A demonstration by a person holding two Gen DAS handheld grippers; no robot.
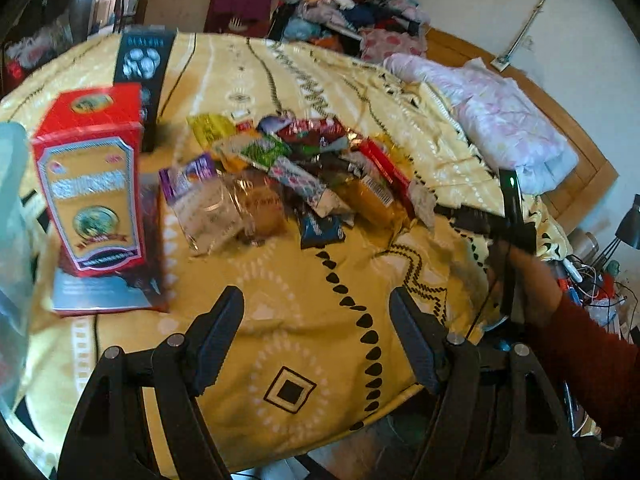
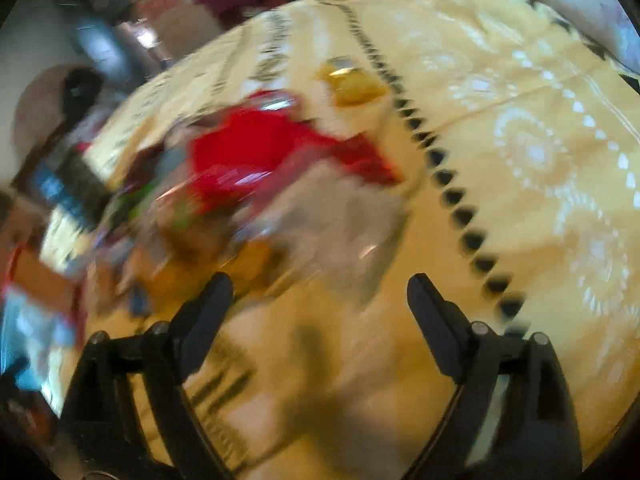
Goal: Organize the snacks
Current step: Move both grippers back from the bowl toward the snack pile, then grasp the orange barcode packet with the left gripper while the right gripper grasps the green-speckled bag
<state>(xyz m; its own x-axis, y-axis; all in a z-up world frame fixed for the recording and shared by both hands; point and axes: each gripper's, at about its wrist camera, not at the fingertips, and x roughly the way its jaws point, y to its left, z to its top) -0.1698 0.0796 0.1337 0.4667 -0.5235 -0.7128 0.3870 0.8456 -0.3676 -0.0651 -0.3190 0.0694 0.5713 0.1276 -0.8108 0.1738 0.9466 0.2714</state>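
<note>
A bed (image 1: 580, 160) carries everything, covered by a yellow patterned spread (image 1: 304, 320); its far side is heaped with clothes (image 1: 340, 12), and a pink quilt (image 1: 500, 116) lies folded at the right edge. The right wrist view is badly smeared by blur, so little there can be told beyond colours: the spread (image 2: 520, 160), a red mass in the snack pile (image 2: 248, 152), and a gold wrapper (image 2: 352, 84) lying just apart from it.

In the left view the snack pile (image 1: 304, 176) sits mid-bed, a loose heap of wrapped packets overlapping one another; single packets are hard to separate. A red box (image 1: 92, 184) stands upright left of the pile on a flat sheet, with a dark box (image 1: 144, 72) upright behind it. A pale plastic bag (image 1: 12, 240) is cut off at the left edge; its contents cannot be seen.

The left tool (image 1: 316, 340) hangs above bare spread nearer than the pile, fingers wide apart, gripping nothing. The right tool (image 2: 320, 312) is likewise spread wide and empty, with the pile's near edge just beyond its fingers.
</note>
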